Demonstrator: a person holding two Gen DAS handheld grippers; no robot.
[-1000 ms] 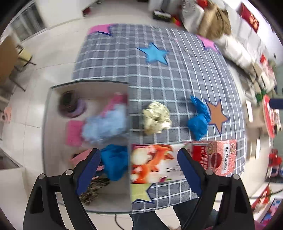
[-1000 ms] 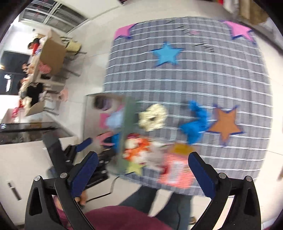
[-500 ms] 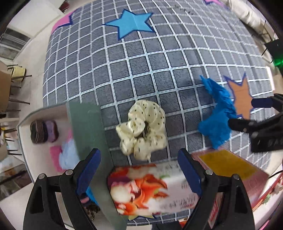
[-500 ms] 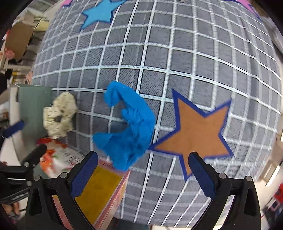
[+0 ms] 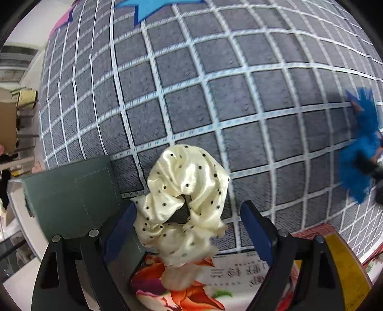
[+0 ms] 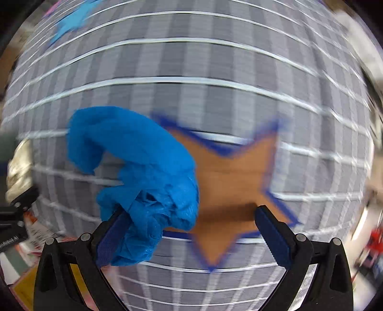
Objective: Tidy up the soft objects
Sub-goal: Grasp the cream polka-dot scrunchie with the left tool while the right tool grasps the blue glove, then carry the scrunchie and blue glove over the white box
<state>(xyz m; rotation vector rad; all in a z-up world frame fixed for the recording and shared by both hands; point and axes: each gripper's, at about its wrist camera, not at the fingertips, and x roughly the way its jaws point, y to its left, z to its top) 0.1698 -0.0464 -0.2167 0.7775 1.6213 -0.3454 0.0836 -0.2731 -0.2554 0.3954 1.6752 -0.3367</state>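
Observation:
A cream scrunchie (image 5: 182, 205) with black dots lies on the grey checked tablecloth (image 5: 215, 95), partly on a flower-printed box (image 5: 191, 289). My left gripper (image 5: 188, 229) points down over it, open, with the scrunchie between its blue fingers and neither pad pressing it. A crumpled blue cloth (image 6: 143, 172) lies beside an orange star patch (image 6: 229, 186). My right gripper (image 6: 191, 236) hangs open over the cloth's lower end, which rests against the left finger (image 6: 112, 239). The blue cloth (image 5: 361, 153) also shows at the right edge of the left wrist view.
A green box flap (image 5: 71, 198) stands just left of the scrunchie. A red and yellow carton (image 5: 340, 263) lies at the table's near edge. The left gripper's black body (image 6: 14, 215) shows at the left edge of the right wrist view. Blue star patch (image 5: 153, 7) at the far side.
Both grippers have come down close to the table. The left one now straddles the scrunchie and the right one sits over the blue cloth. Both stayed open.

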